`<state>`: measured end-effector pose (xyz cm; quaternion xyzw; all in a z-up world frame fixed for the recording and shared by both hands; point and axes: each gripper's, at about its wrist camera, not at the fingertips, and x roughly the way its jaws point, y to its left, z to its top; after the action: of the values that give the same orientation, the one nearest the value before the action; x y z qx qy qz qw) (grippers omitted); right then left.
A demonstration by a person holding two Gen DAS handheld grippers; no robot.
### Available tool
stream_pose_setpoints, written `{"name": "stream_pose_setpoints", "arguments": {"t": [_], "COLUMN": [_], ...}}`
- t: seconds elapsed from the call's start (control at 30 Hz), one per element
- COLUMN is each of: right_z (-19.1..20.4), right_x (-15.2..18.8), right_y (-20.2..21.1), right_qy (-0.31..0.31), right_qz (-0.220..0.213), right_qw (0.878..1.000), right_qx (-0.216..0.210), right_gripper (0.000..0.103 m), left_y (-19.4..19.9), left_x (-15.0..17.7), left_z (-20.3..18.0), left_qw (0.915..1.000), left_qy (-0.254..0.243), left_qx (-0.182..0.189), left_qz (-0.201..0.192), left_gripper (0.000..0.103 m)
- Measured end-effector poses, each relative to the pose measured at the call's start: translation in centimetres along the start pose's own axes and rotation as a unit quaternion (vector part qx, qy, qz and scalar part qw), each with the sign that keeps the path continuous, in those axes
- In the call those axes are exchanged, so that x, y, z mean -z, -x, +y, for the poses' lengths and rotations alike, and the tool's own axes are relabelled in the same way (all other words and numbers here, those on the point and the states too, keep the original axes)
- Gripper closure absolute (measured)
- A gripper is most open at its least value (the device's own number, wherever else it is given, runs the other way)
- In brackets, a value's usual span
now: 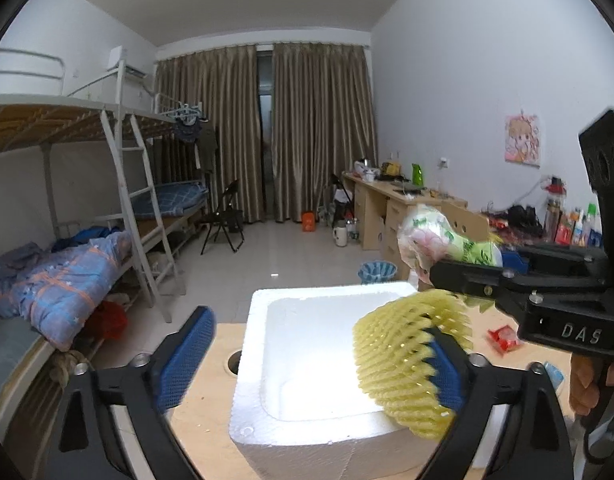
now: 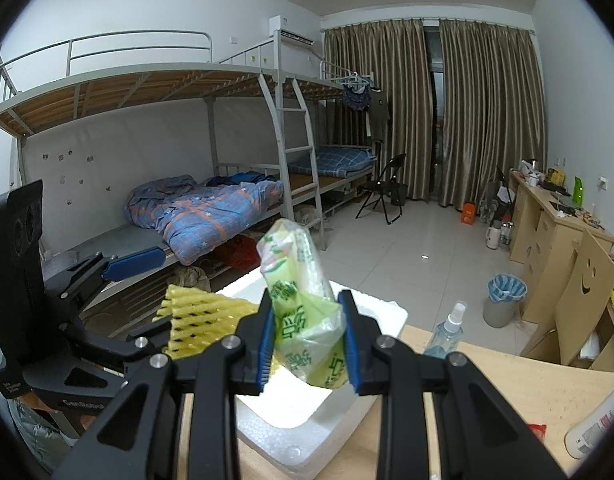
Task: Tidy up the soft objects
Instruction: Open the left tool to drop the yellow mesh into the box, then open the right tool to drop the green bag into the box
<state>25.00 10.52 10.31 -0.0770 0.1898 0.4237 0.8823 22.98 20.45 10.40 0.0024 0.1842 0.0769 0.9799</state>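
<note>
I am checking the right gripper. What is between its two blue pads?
In the right wrist view, a green printed plastic bag stands clamped between the right gripper pads, above the white foam box.

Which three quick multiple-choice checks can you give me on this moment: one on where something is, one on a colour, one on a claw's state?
1. Where is the yellow foam net?
A. On the bunk bed
B. Against one pad of the left claw, over the white foam box
C. In the blue-lined bin

2. What colour is the packet in the right claw?
A. Light green with pink
B. Solid red
C. Black

3. How does the left claw stand?
A. Clamped shut on the net
B. Shut on nothing
C. Wide open, the net touching only one pad

Answers:
1. B: the left wrist view shows the net over the box's right side, against the claw's right-hand pad.
2. A: the right wrist view shows green-printed plastic squeezed between the pads.
3. C: the blue pads stand far apart, and the left-hand one is bare.
</note>
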Motion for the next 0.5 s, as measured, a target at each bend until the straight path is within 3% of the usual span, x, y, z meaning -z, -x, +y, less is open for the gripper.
{"name": "stream_pose_setpoints", "arguments": {"t": [0.07,0.17,0.27,0.5], "right_z": [0.0,0.0,-0.1,-0.2], "right_x": [0.0,0.0,-0.1,0.1], "right_y": [0.0,-0.1,-0.1,0.0], "right_qy": [0.000,0.000,0.003,0.006], "right_qz": [0.000,0.001,0.000,0.001], "right_qw": [1.000,1.000,1.000,1.000], "right_qx": [0.000,-0.002,-0.002,-0.011], "right_gripper": [0.069,0.069,0.069,0.069], "left_y": [-1.4,-0.7,0.1,-0.1], "left_x": [0.2,0.3,0.3,0.3], "left_z": [0.0,0.5,0.4,0.7], "left_qw": [0.9991,0.9997,0.9999,0.9998], "left_qy": [-0.003,0.016,0.014,0.011], "left_qx": [-0.023,0.000,-0.009,-0.011], "left_qz": [0.035,0.019,0.002,0.008], "left_gripper": [0.000,0.000,0.000,0.000]}}
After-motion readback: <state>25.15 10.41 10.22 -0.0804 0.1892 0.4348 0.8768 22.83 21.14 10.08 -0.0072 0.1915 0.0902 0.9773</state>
